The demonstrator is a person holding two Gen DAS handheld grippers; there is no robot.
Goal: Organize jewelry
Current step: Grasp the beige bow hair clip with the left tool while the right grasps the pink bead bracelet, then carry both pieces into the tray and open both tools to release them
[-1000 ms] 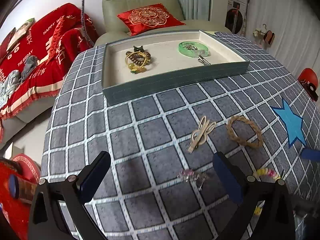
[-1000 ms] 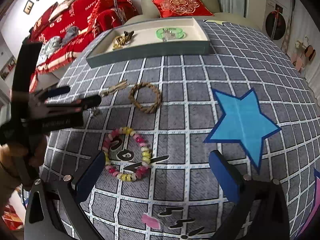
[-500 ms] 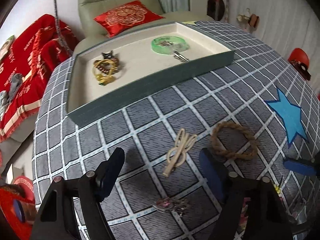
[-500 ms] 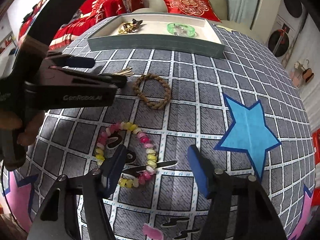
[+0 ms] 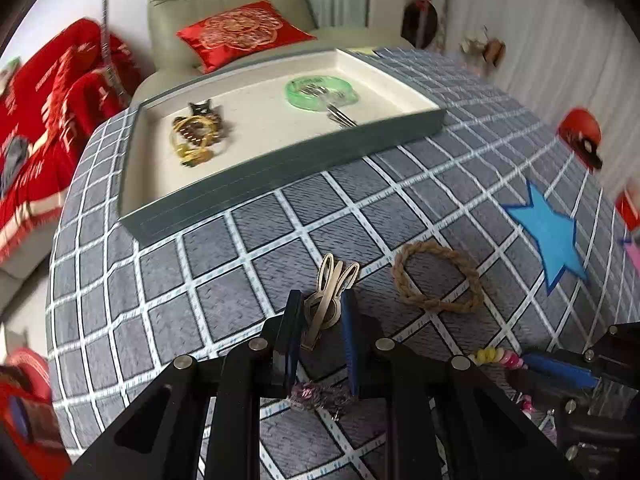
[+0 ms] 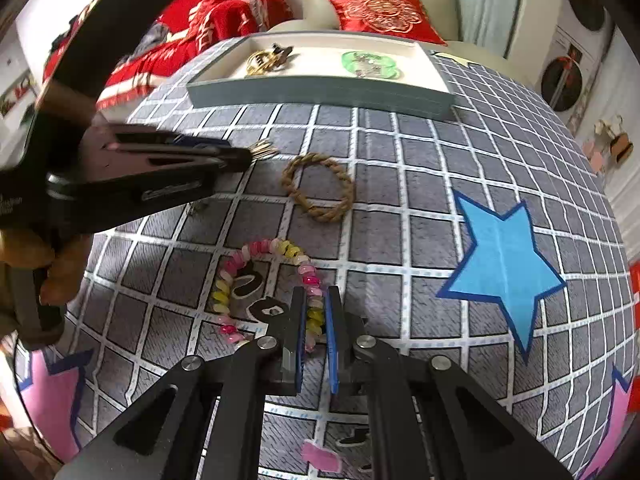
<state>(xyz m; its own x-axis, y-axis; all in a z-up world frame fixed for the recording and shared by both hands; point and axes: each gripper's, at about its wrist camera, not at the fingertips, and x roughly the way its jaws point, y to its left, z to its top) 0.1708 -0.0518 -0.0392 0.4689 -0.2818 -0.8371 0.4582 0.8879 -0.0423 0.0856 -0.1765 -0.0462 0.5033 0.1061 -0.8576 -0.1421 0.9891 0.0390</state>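
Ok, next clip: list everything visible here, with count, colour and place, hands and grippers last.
Gold metal hair clip: one, on the cloth, between the left fingers.
Pink and yellow beaded bracelet: one, on the cloth, one side between the right fingers.
Braided tan rope bracelet: one, loose on the cloth beside the clip.
Small pink hair clip: one, under the left gripper.
Grey-walled cream tray: one, far side of the table.
Green round dish: one, in the tray, holding metal pieces.
Gold and black jewelry pile: one heap, in the tray.
Grey grid tablecloth: one.
Left gripper: closing on the gold clip.
Right gripper: shut on the beads.
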